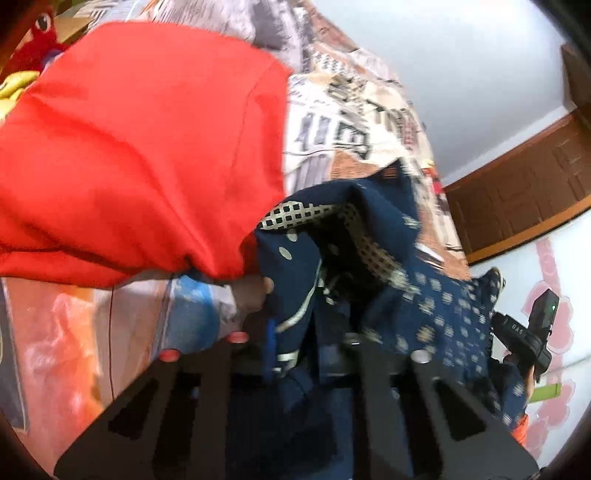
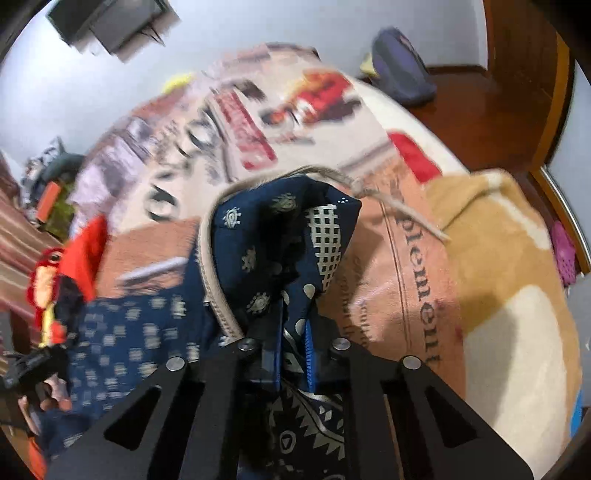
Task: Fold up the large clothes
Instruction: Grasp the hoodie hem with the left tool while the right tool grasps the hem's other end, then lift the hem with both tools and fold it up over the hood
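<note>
A navy blue garment (image 1: 417, 295) printed with cream dots and grid motifs lies bunched on the bed. In the left wrist view my left gripper (image 1: 291, 347) is shut on a fold of this garment, which rises out of its jaws. In the right wrist view my right gripper (image 2: 291, 350) is shut on another edge of the navy garment (image 2: 280, 236), near a cream trim band and drawstring (image 2: 399, 206). Each gripper shows in the other's view: the right one (image 1: 524, 339) at the far right, the left one (image 2: 29, 369) at the far left, with blue cloth stretched between them.
A red garment (image 1: 140, 147) lies heaped right beside the left gripper. The bed carries a printed blanket (image 2: 229, 122) and a tan and cream blanket (image 2: 498, 258). A red plush toy (image 1: 37, 33), a purple backpack (image 2: 402, 66) and a wooden floor (image 2: 480, 122) lie beyond.
</note>
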{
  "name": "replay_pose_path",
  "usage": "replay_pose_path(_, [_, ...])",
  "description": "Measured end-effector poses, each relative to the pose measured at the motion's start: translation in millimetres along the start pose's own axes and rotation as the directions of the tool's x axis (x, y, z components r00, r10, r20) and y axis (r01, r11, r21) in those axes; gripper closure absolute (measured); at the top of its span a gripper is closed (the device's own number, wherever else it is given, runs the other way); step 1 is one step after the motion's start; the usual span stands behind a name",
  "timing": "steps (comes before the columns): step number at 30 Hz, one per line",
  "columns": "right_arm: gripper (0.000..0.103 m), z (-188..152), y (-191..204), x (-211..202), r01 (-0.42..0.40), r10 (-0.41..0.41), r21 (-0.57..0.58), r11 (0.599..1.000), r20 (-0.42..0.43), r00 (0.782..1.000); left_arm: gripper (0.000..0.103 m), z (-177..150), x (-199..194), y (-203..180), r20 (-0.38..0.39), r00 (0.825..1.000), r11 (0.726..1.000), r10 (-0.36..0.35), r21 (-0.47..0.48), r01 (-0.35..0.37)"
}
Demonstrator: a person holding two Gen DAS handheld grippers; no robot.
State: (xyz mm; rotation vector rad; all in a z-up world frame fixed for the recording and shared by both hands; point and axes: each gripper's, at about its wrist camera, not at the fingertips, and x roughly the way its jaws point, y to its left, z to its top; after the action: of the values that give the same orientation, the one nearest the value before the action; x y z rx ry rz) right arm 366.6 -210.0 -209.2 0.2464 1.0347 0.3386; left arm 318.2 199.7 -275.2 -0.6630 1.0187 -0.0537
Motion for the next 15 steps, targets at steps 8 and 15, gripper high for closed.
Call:
replay_pose_path(8, [0.096,13,32,-79,-0.074,0.082,-0.066,0.995,0.128,0.988,0.096,2,-70,-50,0.155,0.988,0.991,0.001,0.134,-0.022])
replay_pose_path(15, [0.097,35,79,-88,-0.095,0.124,-0.152,0.984,0.193,0.973,0.097,37,-129,-61,0.307,0.952,0.985,0.014,0.16,-0.066])
